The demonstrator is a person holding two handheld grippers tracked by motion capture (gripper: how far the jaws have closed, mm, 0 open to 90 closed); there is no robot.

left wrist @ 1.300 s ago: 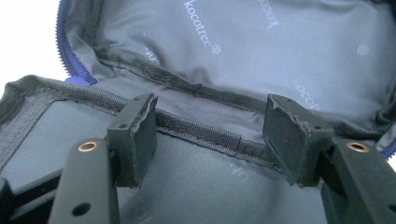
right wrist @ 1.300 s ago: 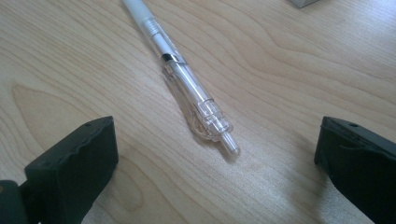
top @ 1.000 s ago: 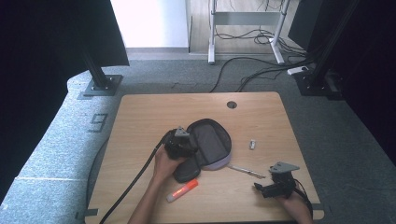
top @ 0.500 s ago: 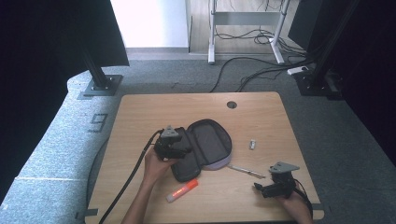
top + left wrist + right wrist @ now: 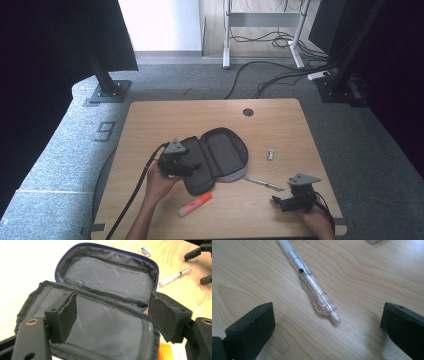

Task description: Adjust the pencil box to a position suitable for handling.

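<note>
Lying pen (image 5: 312, 286) before right claw (image 5: 327, 327)

Open bench around the pen, pouch crowding the left fingers

The right gripper's fingers (image 5: 249, 327) stand spread with bare bench (image 5: 280, 125) between them; only the pen (image 5: 312, 287) lies ahead. Before the left gripper's fingers (image 5: 63, 317), the open pouch (image 5: 110, 280) blocks passage.

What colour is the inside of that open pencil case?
Grey lining, with a dark blue edge along the zip; the pencil case shows best in the left gripper view.
</note>
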